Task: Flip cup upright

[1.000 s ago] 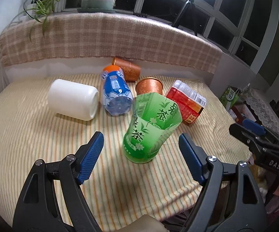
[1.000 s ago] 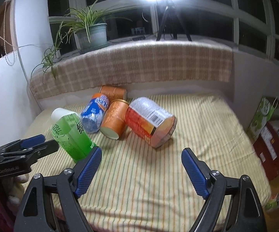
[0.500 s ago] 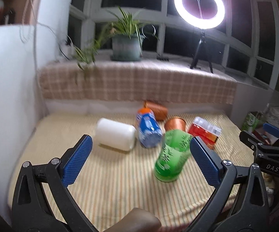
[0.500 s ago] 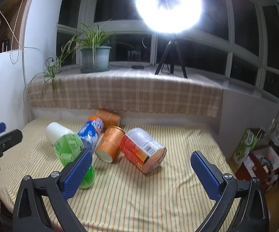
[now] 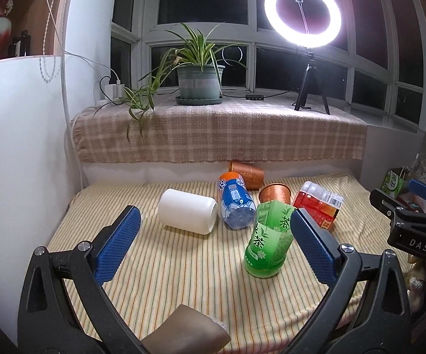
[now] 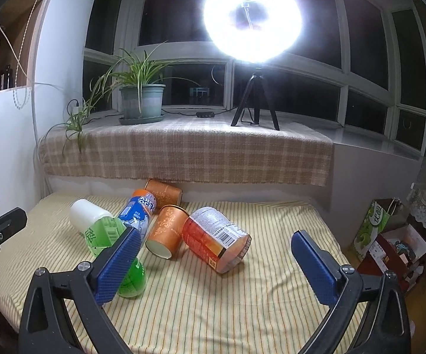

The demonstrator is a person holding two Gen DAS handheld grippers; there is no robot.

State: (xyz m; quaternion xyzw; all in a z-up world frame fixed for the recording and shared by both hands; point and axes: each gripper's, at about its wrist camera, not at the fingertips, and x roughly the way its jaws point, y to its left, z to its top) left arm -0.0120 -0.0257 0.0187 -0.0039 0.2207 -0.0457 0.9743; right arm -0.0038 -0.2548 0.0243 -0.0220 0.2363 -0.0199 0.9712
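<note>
- While the left wrist view shows the green cup point(image 5: 269, 243) almost whole, the right wrist view hides its middle behind a blue pad point(image 6: 118, 267) of the right gripper point(image 6: 216, 265).
- Left view only: the white cup's point(image 5: 187, 214) full side, lying flat. Right view shows only its closed end point(image 6: 86, 214), behind the green cup.
- Right view only: the open white mouth of the near copper cup point(image 6: 165, 231) (it faces the front edge of the striped bench point(image 6: 242, 309)).
- Green cup: stands on its base near the front edge, left of centre, mouth up, long axis near vertical with a slight lean. It touches neither gripper.
- Count: six cups in all. One green, upright; five on their sides.
- On their sides: one white cup, one blue cup point(image 5: 236, 203), two copper cups (the far copper cup point(image 5: 247, 174) lies at the back edge), one red cup point(image 5: 319, 203).
- Blue cup's long axis runs from back edge toward the front edge.
- Left gripper point(image 5: 213, 247): jaws spread wide, nothing between them.
- Right gripper: jaws spread wide, holding nothing.
- One ring light point(image 5: 303, 13) and one potted plant point(image 5: 199, 81) on the sill.
</note>
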